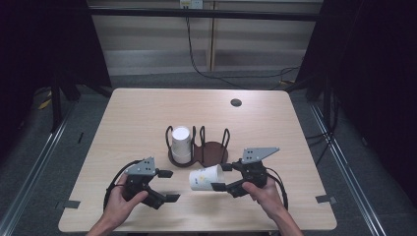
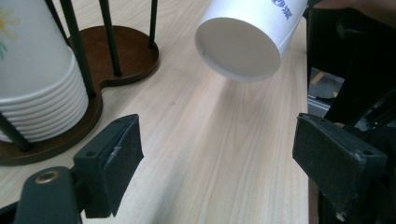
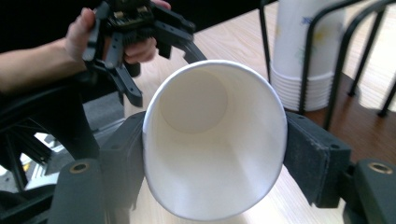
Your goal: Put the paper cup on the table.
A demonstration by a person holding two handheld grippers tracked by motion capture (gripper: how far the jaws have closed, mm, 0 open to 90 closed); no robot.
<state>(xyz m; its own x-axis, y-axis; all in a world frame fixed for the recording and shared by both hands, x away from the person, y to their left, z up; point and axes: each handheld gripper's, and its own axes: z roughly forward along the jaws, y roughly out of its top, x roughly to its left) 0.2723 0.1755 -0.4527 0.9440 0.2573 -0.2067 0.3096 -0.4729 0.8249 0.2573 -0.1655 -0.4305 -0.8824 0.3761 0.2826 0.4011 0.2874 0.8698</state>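
Here a pale wooden table [image 1: 147, 113] meets grey floor [image 1: 354, 162].

We are looking at a smooth, matt white paper cup [image 3: 215, 140], squeezed between matt black rubbery pads [image 3: 310, 156] at the centre of the frame. At upper right, a paper cup stack [image 3: 306, 51] is sitting in thin black metal wire [image 3: 348, 46] on a dark, slightly glossy wooden base [image 2: 126, 51]. The table [image 2: 224, 154] is showing pale matt wood grain.
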